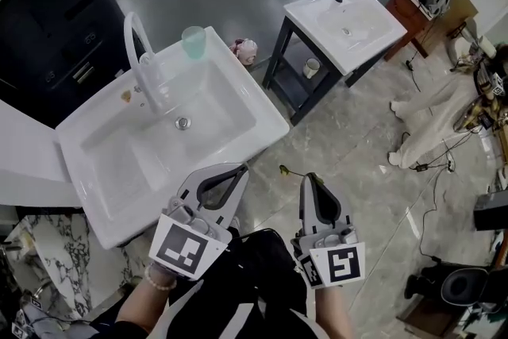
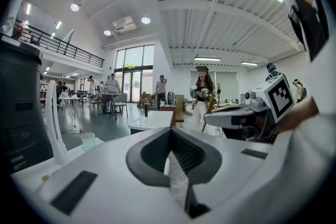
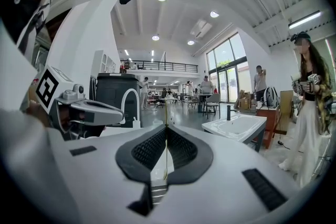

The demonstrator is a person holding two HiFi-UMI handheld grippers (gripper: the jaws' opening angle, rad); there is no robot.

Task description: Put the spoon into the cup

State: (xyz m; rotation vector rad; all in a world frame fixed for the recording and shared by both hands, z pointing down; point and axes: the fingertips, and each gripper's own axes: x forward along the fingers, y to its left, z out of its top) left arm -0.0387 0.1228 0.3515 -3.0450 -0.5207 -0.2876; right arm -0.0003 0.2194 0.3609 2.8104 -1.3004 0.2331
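Observation:
A translucent green cup (image 1: 193, 42) stands on the back right corner of the white sink (image 1: 238, 140), beside the white faucet (image 1: 141, 59). My right gripper (image 1: 311, 178) hovers over the floor to the sink's right, shut on a thin gold spoon (image 1: 292, 171) whose end pokes out to the left. In the right gripper view the spoon (image 3: 167, 107) stands as a thin rod pinched between the closed jaws of the right gripper (image 3: 166, 127). My left gripper (image 1: 240, 167) is shut and empty at the sink's front right corner. The cup (image 2: 87, 140) shows far left of the left gripper (image 2: 170, 131).
A second white sink (image 1: 345, 24) with a black faucet stands behind to the right, a mug (image 1: 311, 67) on its lower shelf. A pink object (image 1: 246, 50) lies on the floor behind the near sink. A person in white (image 1: 425, 127) stands at right among cables.

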